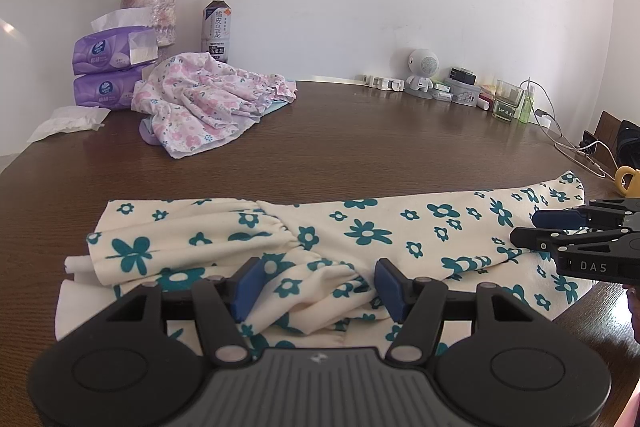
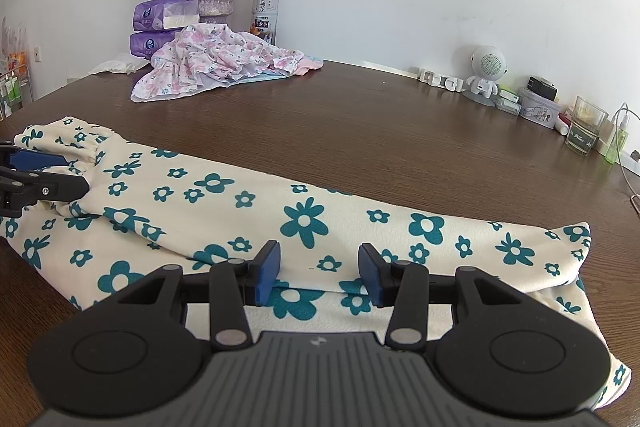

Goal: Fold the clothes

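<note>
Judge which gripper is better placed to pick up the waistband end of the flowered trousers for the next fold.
Left. The left gripper is open right over the gathered waistband of the trousers. The right gripper, also open, sits at the leg end, far from the waistband.

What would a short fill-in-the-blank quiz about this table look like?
1. The flowers printed on the cloth under both grippers are ____.
2. The left gripper and the right gripper both have their jaws ____.
3. The pink cloth lies in a heap in front of two purple packs of ____.
4. The vase holds dried ____.

Missing words: teal; open; tissues; roses
</note>
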{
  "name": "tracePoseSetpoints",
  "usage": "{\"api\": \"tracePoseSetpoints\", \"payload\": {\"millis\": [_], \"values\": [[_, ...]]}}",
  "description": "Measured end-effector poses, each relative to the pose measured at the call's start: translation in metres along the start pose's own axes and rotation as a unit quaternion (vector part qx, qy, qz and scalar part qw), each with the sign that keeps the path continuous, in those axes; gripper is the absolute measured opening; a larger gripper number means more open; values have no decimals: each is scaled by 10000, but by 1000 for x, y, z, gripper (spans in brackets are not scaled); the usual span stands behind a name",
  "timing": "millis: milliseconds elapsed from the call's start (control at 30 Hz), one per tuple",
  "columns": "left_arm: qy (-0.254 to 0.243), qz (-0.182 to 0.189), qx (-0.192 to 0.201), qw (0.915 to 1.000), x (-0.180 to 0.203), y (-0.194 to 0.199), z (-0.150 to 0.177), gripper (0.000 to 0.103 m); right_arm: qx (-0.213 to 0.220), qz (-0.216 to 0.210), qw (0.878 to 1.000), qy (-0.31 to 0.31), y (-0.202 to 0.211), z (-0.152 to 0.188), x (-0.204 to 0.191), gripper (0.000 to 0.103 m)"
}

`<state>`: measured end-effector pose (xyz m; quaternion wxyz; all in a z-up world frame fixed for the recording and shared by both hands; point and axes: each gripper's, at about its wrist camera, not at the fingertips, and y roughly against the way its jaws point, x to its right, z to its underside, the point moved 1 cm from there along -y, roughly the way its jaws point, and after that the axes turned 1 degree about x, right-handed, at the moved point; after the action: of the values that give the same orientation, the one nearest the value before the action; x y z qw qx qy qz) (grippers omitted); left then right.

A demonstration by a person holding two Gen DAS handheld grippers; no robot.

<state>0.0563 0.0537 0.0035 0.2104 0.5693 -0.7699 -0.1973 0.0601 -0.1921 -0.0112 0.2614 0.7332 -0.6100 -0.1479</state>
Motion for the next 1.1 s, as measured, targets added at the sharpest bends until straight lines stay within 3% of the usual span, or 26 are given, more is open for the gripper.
{"api": "tracePoseSetpoints", "payload": {"millis": [1100], "values": [[12,10,6,10000,0,0,1,61,0,25,10000,34,0,1,-1,44]]}}
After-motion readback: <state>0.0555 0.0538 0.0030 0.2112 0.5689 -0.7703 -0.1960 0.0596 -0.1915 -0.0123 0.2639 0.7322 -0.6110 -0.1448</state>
